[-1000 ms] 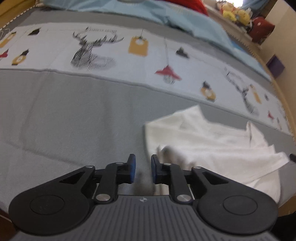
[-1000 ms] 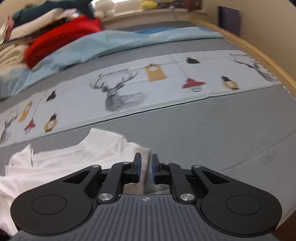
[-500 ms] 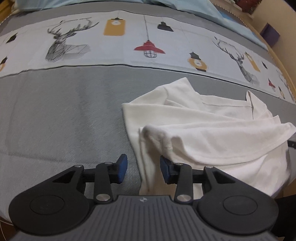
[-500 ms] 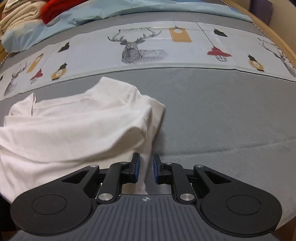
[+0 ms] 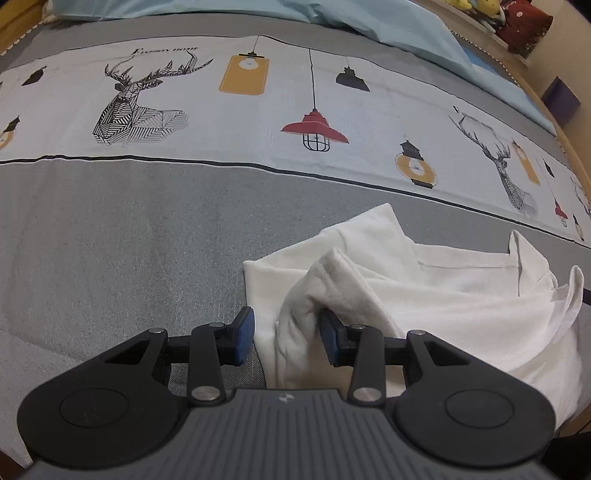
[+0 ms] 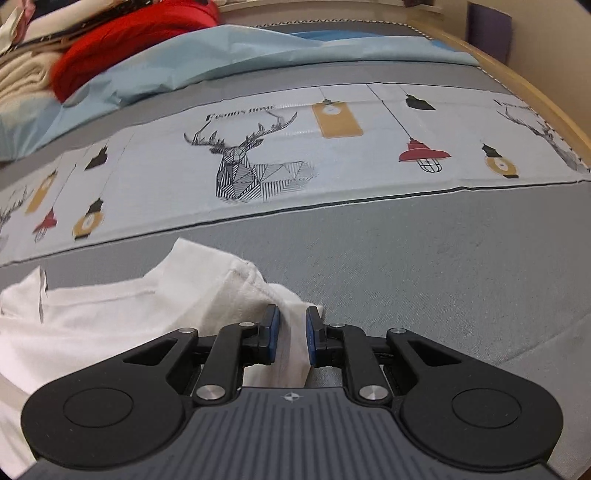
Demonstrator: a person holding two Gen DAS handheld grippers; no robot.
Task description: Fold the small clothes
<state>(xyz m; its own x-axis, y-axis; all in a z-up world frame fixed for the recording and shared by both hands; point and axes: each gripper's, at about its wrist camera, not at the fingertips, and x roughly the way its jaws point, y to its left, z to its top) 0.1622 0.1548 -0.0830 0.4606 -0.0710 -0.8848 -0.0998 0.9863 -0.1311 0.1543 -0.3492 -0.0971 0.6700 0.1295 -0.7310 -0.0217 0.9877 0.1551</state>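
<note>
Setting: home bedroom
Bed (image 5: 110, 229): grey cover, filling both views
Printed band (image 6: 332, 155): pale strip across the cover with stag heads, hanging lamps, the words "FASHION HOME"
Blue bedding (image 6: 221, 55): light blue, rumpled along the far side
Red fabric (image 6: 129, 33): bunched beside cream folded cloth
Bed frame (image 6: 535, 103): curved wooden edge
Soft toys (image 5: 480, 5): yellow, on far ledge

White on grey, with deer

The garment (image 5: 436, 306) was plain white; the bedspread (image 5: 122, 236) was grey with a pale band (image 6: 332, 155) of deer and lamps.
</note>
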